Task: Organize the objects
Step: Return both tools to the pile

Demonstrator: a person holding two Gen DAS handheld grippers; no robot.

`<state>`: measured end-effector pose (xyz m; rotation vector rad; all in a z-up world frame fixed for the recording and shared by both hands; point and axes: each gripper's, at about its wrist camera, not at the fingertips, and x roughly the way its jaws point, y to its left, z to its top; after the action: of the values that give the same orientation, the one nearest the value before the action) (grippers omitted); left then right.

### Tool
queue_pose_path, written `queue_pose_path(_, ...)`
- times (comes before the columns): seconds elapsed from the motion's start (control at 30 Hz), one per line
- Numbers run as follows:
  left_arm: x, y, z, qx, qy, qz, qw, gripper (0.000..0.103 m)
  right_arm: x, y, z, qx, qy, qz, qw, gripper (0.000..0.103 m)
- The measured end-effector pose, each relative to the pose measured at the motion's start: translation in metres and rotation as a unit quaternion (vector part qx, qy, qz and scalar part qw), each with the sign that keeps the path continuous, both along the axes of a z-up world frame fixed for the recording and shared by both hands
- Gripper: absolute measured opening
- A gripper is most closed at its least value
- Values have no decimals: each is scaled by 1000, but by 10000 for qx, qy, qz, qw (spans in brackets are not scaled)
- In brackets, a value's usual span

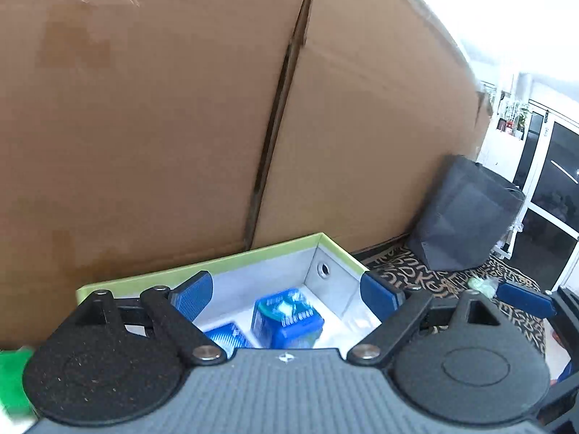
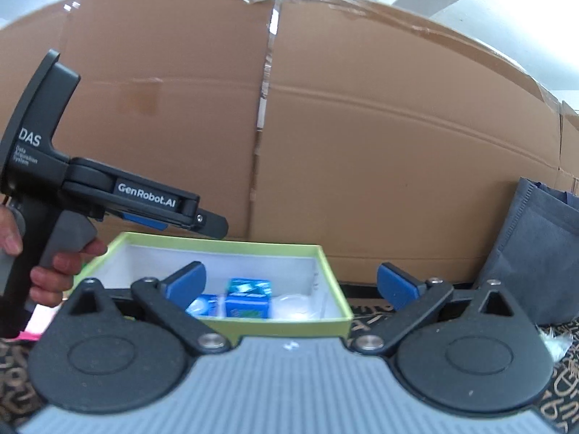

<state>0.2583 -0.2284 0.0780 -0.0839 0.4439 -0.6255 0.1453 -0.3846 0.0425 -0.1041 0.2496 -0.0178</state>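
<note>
A green-rimmed box with a white inside (image 1: 202, 266) (image 2: 325, 264) sits on a patterned mat against a big cardboard carton. Inside it stands a blue carton (image 1: 287, 320) (image 2: 248, 298) beside a smaller blue packet (image 1: 228, 336) (image 2: 202, 305), and a clear plastic piece (image 2: 293, 305). My left gripper (image 1: 286, 294) is open and empty above the box; it also shows in the right wrist view (image 2: 202, 222), held over the box's far left corner. My right gripper (image 2: 289, 285) is open and empty in front of the box; one blue finger of it (image 1: 524, 298) shows at the right.
The large cardboard carton (image 1: 181, 108) (image 2: 362, 126) fills the background. A dark grey fabric bag (image 1: 466, 213) (image 2: 535, 253) leans against it at the right. A pale green wrapped item (image 1: 483, 285) lies on the mat. Something bright green (image 1: 14, 376) lies at the far left. Glass doors (image 1: 553, 195) stand at the right.
</note>
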Motion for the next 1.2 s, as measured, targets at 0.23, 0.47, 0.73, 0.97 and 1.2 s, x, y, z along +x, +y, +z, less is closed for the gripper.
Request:
queue_pose_path(0.23, -90, 58, 3, 35, -393, 453, 9982, 94, -67, 28, 22, 417, 134, 496, 9978, 103)
queue_pose_path(0.47, -157, 107, -7, 340, -712, 1120, 9906, 97, -107, 68, 7, 606, 402, 804, 9941, 103)
queue_pose_path(0.73, -191, 170, -41, 442, -119, 1785, 9829, 97, -132, 115, -16, 791, 724, 1232, 9866, 103)
queue_pose_path(0.97, -189, 227, -74, 380, 581, 2497, 9658, 97, -124, 154, -44, 768, 1195, 1556, 9776, 103)
queue_pose_path(1.2, -185, 261, -81, 261, 710, 2855, 9554, 97, -73, 186, -55, 679, 1373, 1941, 9689, 97)
